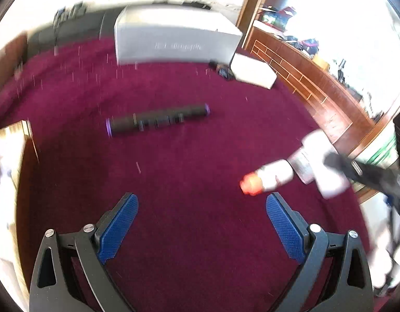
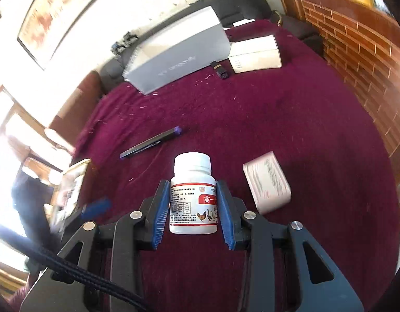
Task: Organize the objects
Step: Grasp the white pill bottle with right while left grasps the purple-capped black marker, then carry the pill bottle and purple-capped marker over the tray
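My right gripper [image 2: 193, 204] is shut on a white medicine bottle [image 2: 192, 195] with a red label, held above the maroon cloth [image 2: 278, 119]. My left gripper [image 1: 202, 223] is open and empty over the cloth [image 1: 174, 171]. A black pen with purple ends [image 1: 158, 120] lies ahead of it; it also shows in the right wrist view [image 2: 150, 143]. A small pale box [image 2: 267, 182] lies right of the bottle. In the left wrist view the right gripper [image 1: 361, 169] shows blurred at right with the bottle [image 1: 272, 175].
A large grey box [image 1: 174, 39] [image 2: 179, 52] lies at the cloth's far edge. A white box [image 1: 253, 70] [image 2: 254, 54] and a small black object [image 2: 218, 70] sit to its right. A wooden brick-pattern panel [image 2: 361, 59] borders the right side. A book-like object [image 2: 70, 184] lies at left.
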`<state>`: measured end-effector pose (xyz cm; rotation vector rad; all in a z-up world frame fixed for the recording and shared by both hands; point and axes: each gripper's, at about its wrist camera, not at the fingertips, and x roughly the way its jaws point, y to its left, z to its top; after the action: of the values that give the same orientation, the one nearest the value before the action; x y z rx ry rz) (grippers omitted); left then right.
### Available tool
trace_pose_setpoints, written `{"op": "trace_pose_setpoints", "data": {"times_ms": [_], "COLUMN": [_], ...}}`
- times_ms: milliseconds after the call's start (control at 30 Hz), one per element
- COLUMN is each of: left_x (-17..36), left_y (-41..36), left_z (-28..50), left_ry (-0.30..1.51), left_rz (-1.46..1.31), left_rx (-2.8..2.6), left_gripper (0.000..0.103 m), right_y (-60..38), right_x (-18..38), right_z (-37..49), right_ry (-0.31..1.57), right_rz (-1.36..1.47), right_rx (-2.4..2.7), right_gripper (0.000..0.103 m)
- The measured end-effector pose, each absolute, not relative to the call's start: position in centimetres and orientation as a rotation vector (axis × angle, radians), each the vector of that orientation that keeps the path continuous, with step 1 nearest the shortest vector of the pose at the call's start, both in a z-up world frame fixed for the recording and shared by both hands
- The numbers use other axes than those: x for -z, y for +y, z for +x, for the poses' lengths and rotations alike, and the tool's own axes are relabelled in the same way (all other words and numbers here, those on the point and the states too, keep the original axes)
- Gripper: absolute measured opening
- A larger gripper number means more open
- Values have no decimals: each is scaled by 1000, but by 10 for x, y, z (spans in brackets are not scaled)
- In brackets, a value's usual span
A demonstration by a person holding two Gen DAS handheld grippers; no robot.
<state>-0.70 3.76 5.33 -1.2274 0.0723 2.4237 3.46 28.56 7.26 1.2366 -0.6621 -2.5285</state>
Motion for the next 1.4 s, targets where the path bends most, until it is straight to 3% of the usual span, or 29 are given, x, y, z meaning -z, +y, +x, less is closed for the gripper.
{"op": "trace_pose_setpoints", "data": {"times_ms": [200,533,567,600,667,700,967,1067,1167,1233,1333,1367,1400], "left_x": [-55,-12,-13,-14,-18,-18,-17,-17,-14,-12,-14,-15,-16], "left_y": [52,79,80,81,83,85,87,90,92,90,84,83,80], "left_z": [-64,-116,-115,-116,-112,-107,-72,-66,-58,-50,-49,-48,-44], "left_ry": [512,698,667,587,531,548,538,560,620,630,580,550,519], "left_rz": [-1163,-1242,-1236,-1278,-1309,-1307,-1300,-1244,-1168,-1119,-1176,-1198,-1228], "left_rx": [-2510,-2302,-2311,-2269,-2253,-2262,-2261,-2330,-2442,-2497,-2458,-2432,-2406], "left_gripper": [96,92,77,49,14,11,12,20,36,38,30,13,11], "right_y": [271,278,280,280,280,279,265,262,262,263,265,265,266], "right_x": [-37,-16,-15,-15,-15,-15,-15,-14,-13,-11,-9,-8,-7], "right_z": [45,36,36,36,35,34,37,37,37,36,37,36,36], "right_ry": [-769,-910,-923,-928,-927,-924,-818,-780,-767,-769,-780,-784,-789], "right_rz": [1176,1091,1081,1078,1080,1084,1111,1133,1140,1153,1166,1172,1177], "right_rx": [2396,2307,2306,2304,2303,2301,2317,2345,2358,2361,2359,2360,2361], "right_gripper": [34,34,34,34,35,35,35,35,35,35,37,40,44]}}
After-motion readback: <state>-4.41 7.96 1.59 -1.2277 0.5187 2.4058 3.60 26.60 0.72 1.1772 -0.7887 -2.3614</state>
